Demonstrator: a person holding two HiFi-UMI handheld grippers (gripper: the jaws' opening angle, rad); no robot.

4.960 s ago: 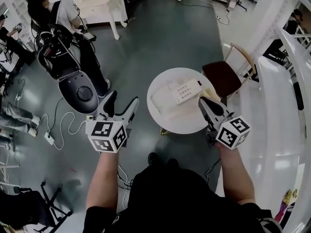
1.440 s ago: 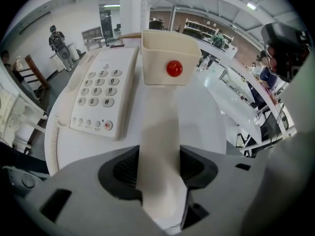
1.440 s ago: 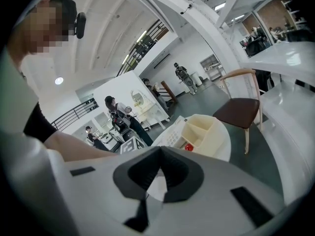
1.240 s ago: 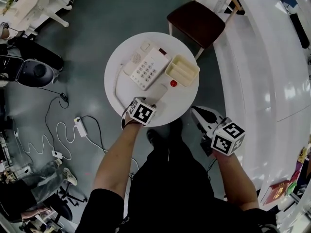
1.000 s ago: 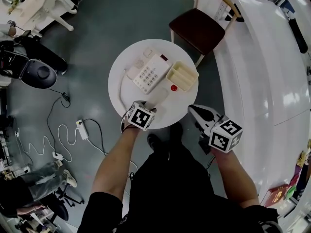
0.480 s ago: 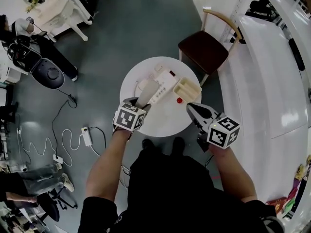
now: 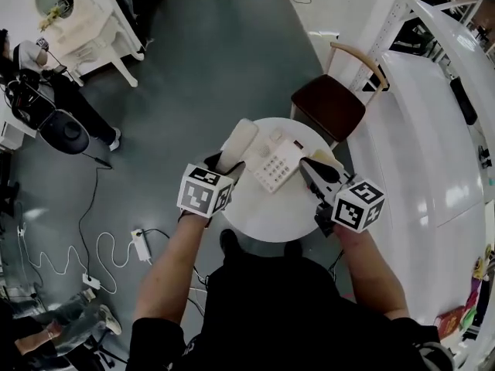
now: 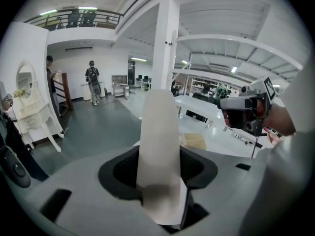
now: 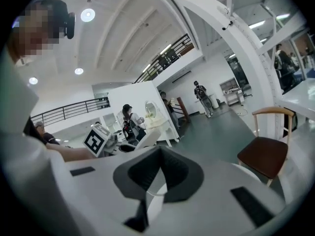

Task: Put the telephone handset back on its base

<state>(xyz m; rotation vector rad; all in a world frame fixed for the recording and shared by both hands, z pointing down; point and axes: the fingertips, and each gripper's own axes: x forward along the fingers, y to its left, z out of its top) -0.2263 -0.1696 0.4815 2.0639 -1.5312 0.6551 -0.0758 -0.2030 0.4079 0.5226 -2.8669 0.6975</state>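
Handset (image 7: 238, 141), clamped by one end in the left gripper (image 7: 220, 163), extends along the jaws; base (image 7: 274, 165) just right.

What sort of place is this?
Probably a large open hall or workshop, staged with furniture: a railed mezzanine, tall white columns, and a round table with a chair.

One handset (image 7: 238, 141), one base (image 7: 274, 167), one table (image 7: 263, 216), one chair (image 7: 329, 107)

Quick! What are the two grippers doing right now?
Left gripper: jaws closed on the handset.
Right gripper: jaws closed, holding nothing.
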